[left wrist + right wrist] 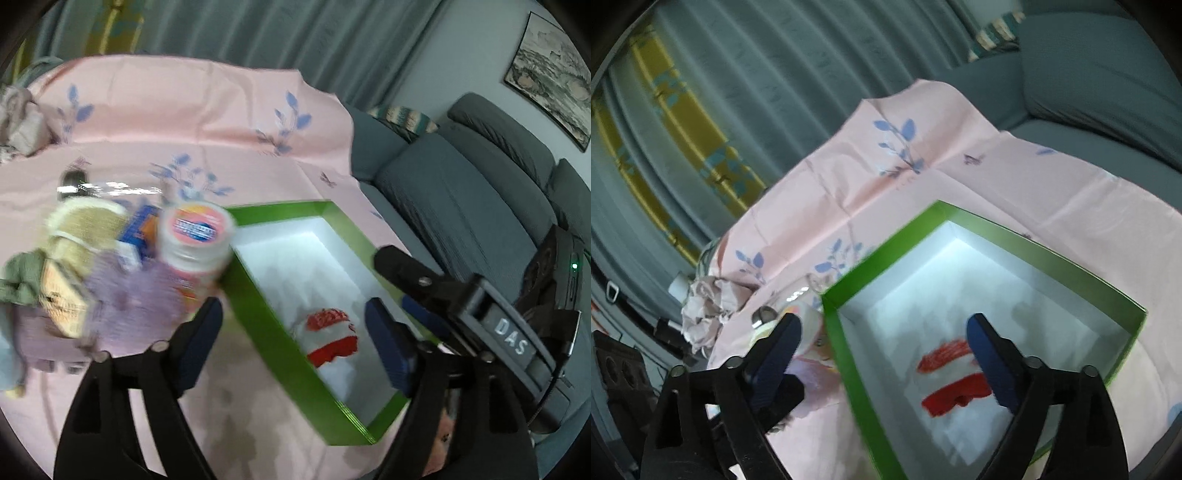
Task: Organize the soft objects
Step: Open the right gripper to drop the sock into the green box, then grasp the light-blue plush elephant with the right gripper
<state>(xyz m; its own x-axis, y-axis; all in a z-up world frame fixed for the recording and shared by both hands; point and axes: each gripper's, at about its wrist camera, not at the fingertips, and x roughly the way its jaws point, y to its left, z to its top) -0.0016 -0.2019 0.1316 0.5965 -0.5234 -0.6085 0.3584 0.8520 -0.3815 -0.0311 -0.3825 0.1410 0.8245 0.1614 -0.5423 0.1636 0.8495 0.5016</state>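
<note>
Green-walled box [258,295] with white floor, lying open on pink floral tablecloth [207,122]; long axis running away from left wrist camera toward sofa [461,192]. Inside, only red-and-white striped soft item [334,338], flat on floor toward near end, close to long wall on left gripper's side. Stripes running crosswise in right wrist view [951,380], roughly across box's long axis; which end was top, impossible to tell.

Beside box's outer wall, blurred cluster: white jar with pink label on lid [195,243], upright and touching or nearly touching green wall; blue-and-orange carton [142,232] behind it; lilac knitted cloth [136,299] in front; tan woven piece [85,225], olive green cloth [18,277]. Crumpled pale fabric [18,122] farther off at cloth's far edge.

Left gripper [293,341] spread wide, holding nothing, one finger outside box over tablecloth, other over box interior, striped item seen between them. Right gripper [882,358] likewise wide apart and empty, straddling box's near wall, its right finger overlapping striped item in view; contact impossible to judge.
</note>
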